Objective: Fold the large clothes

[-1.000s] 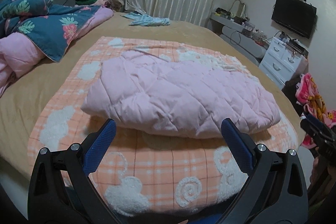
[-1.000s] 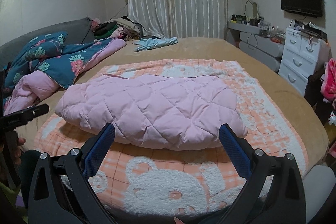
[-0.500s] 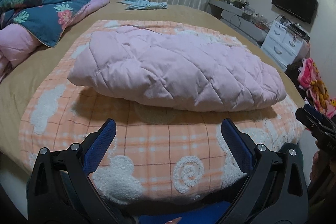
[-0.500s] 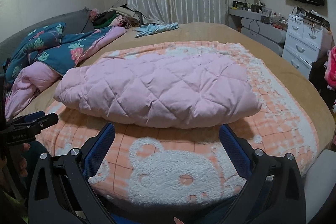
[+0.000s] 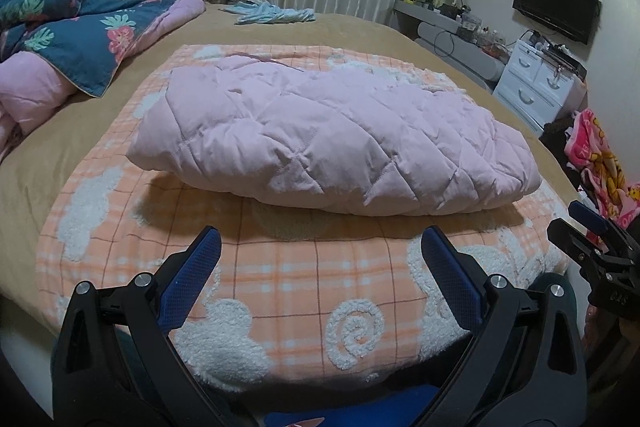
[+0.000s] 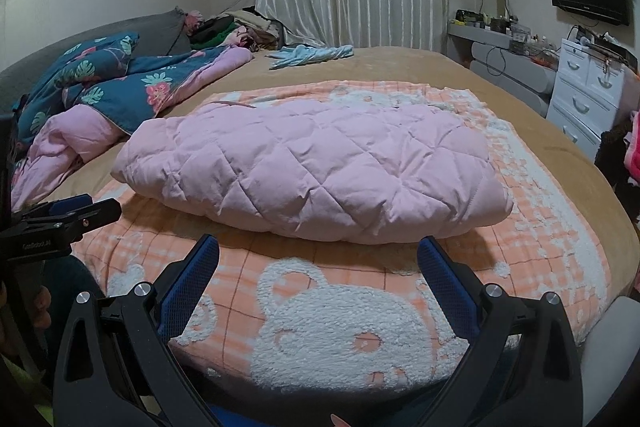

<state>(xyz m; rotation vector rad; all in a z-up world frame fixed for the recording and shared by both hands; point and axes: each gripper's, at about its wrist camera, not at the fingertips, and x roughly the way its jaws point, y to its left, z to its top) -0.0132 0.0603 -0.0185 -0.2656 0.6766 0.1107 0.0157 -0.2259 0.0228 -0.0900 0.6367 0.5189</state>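
A pink quilted jacket [image 5: 332, 139] [image 6: 316, 167] lies folded into a thick bundle on an orange checked blanket [image 5: 296, 291] [image 6: 560, 227] spread over the bed. My left gripper [image 5: 320, 247] hovers open just short of the bundle's near edge, nothing between its blue pads. My right gripper [image 6: 318, 251] is open too, close to the bundle's near edge, and holds nothing. The right gripper [image 5: 592, 235] shows at the right edge of the left wrist view, and the left gripper [image 6: 60, 223] shows at the left edge of the right wrist view.
A blue floral duvet with pink lining [image 5: 80, 39] [image 6: 120, 87] is heaped at the left of the bed. A light blue garment [image 5: 272, 15] lies at the far side. White drawers [image 5: 540, 83] and a wall TV [image 5: 556, 3] stand at the right.
Both grippers have drawn back and dropped a little from the folded jacket, then edged toward it; the jacket has stayed put. Both stay open.
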